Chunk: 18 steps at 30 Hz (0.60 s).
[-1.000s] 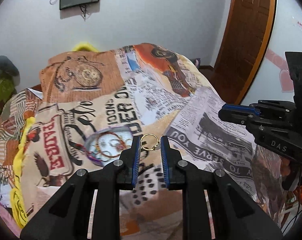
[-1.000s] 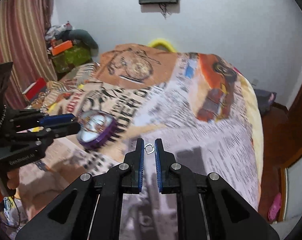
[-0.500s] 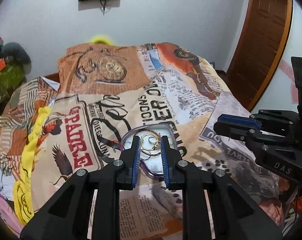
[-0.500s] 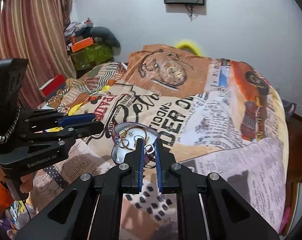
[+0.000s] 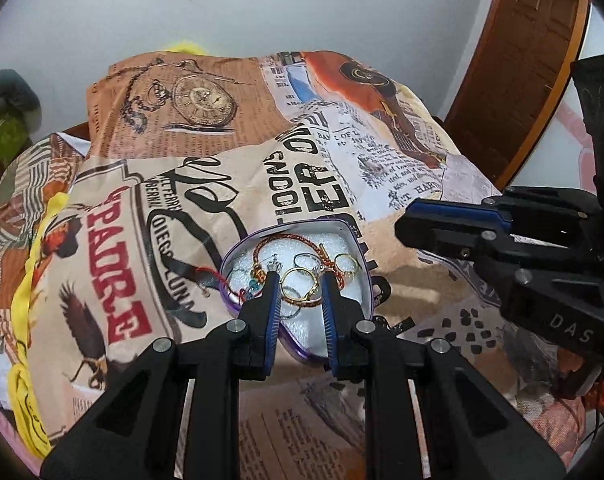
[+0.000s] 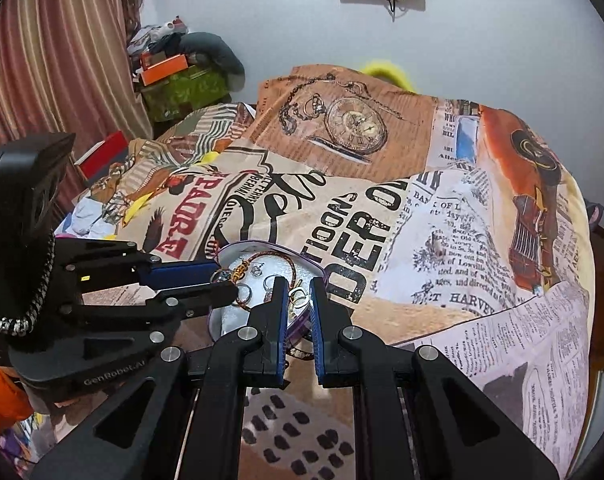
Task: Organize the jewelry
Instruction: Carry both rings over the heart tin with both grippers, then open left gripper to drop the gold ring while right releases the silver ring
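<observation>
One heart-shaped purple tin (image 5: 363,276) is being seen lying on the printed bedspread (image 5: 206,140), with a braided red-gold bracelet (image 5: 280,242) and at least three rings inside on white foam. The left gripper (image 5: 300,286) is being held over the tin, jaws slightly parted around one gold ring (image 5: 300,285); a firm grip cannot be told. The right gripper (image 6: 298,294) is being held at the tin's right rim, jaws narrowly parted around one small silver ring (image 6: 298,295).
</observation>
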Motion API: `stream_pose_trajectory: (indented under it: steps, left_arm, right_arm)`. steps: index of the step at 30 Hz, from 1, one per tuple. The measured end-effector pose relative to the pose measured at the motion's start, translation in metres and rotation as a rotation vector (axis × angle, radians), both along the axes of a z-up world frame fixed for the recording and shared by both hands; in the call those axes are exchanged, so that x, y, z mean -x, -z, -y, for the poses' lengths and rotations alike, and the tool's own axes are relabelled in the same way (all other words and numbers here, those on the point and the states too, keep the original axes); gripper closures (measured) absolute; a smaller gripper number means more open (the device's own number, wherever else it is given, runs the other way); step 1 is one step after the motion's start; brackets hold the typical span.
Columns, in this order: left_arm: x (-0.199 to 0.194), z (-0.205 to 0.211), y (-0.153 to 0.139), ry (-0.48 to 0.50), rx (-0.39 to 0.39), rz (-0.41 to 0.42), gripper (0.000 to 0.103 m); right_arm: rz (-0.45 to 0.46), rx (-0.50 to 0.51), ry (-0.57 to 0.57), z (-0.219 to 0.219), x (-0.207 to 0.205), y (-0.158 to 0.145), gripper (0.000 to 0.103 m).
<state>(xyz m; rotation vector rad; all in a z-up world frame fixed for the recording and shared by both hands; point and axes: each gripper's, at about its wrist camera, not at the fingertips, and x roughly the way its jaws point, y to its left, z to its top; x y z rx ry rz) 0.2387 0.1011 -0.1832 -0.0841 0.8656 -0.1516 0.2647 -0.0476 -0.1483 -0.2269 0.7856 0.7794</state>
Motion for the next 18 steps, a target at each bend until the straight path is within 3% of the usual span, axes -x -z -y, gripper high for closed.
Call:
stream_pose_trajectory:
  steps: [15,18]
  left_arm:
    - [-0.005,-0.009,0.004,0.007,0.025,-0.015,0.084]
    - [-0.003,-0.015,0.002,-0.003,0.043,-0.012,0.077]
  right_arm:
    - [-0.016,0.025,-0.003,-0.003,-0.002,0.006,0.093]
    - [-0.011,0.029,-0.006,-0.004,-0.001,0.006,0.093]
